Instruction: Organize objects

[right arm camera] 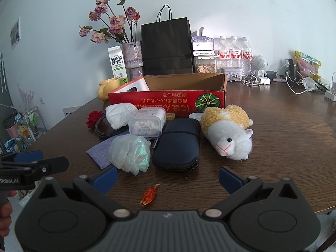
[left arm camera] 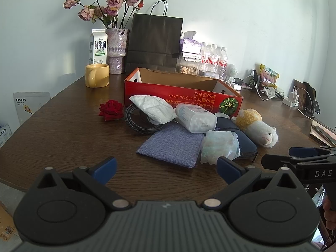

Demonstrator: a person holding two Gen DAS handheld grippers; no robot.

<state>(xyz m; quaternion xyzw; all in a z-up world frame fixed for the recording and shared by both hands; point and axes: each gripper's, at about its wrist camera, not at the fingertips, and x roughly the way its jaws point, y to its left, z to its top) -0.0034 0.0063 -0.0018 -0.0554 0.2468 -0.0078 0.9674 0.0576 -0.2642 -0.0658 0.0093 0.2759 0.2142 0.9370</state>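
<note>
Nearest the cameras, the left gripper (left arm camera: 166, 169) and the right gripper (right arm camera: 167, 177) both hover over the front edge of the dark wooden table (right arm camera: 283, 138), each with its blue-padded fingers spread wide and nothing between them. A dried orange petal (right arm camera: 149, 194) lies on the wood just in front of the right gripper. Beyond it sits the clutter: a crumpled clear plastic bag (right arm camera: 130, 154) resting partly on a blue-grey fabric pouch (left arm camera: 170, 145), with a navy zip case (right arm camera: 177, 145) just beside it and a plush sheep (right arm camera: 227, 132) lying on its side to the right. Behind these are a box of cotton swabs (right arm camera: 147, 124), a white crumpled packet (right arm camera: 119, 114) lying over a coiled braided cable (left arm camera: 136, 121), and a red rose head (left arm camera: 111, 109) near the cable on its left. The open red cardboard box (right arm camera: 168, 101) stands just behind the pile, nothing visible inside it. Farther back, near the wall, stand a yellow mug (left arm camera: 97, 75), a milk carton (left arm camera: 98, 46), a vase of faded roses (left arm camera: 117, 50), a black paper bag (right arm camera: 167, 46) and water bottles (right arm camera: 234, 53).
</note>
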